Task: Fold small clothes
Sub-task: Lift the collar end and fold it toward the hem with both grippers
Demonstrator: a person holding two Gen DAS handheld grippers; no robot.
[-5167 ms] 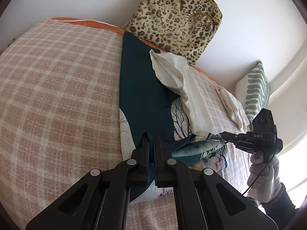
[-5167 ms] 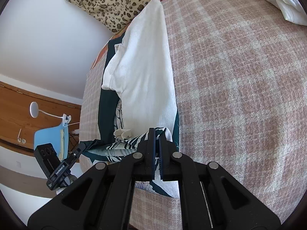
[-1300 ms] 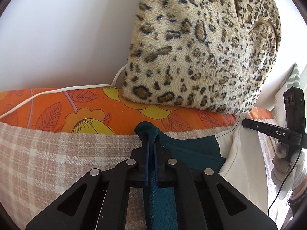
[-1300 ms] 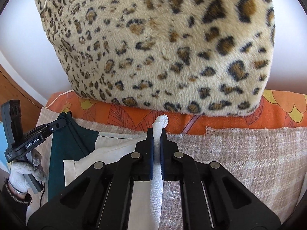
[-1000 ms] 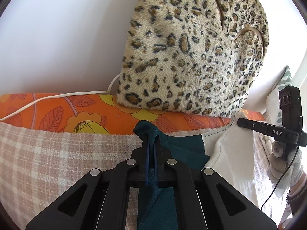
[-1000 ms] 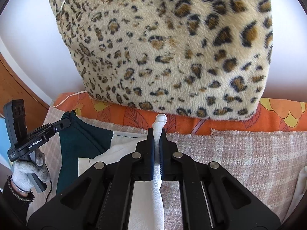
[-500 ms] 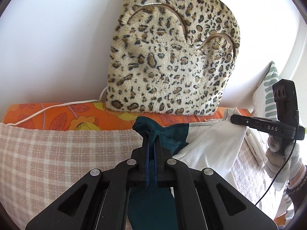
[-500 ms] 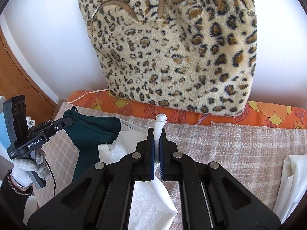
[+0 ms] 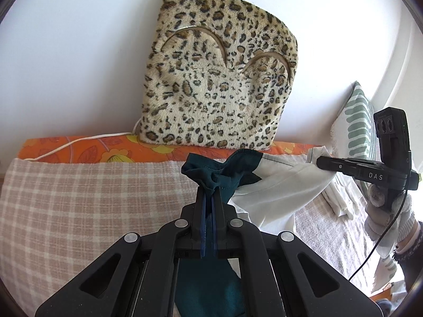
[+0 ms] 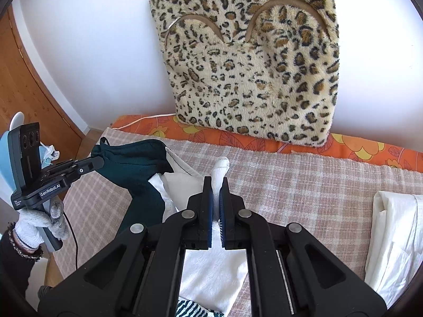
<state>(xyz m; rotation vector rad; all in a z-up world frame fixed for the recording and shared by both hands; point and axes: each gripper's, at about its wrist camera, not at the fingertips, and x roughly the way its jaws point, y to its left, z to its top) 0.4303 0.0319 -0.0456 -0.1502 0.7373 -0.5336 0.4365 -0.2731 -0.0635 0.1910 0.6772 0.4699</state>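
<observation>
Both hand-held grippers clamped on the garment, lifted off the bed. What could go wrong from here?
1. The left hand-held gripper pinches only a bunched teal corner; it may slip out.
2. The garment's white part sags between the grips, so the fold may land creased.
3. The leopard cushion stands close behind; cloth could brush it.

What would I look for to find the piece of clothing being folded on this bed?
Start at the big leopard-print cushion propped against the white wall. On the checked blanket in front of it, the left gripper and the right gripper each pinch a corner of one garment. Unlike the plain white folded clothes nearby, it is half dark teal, half white.
</observation>
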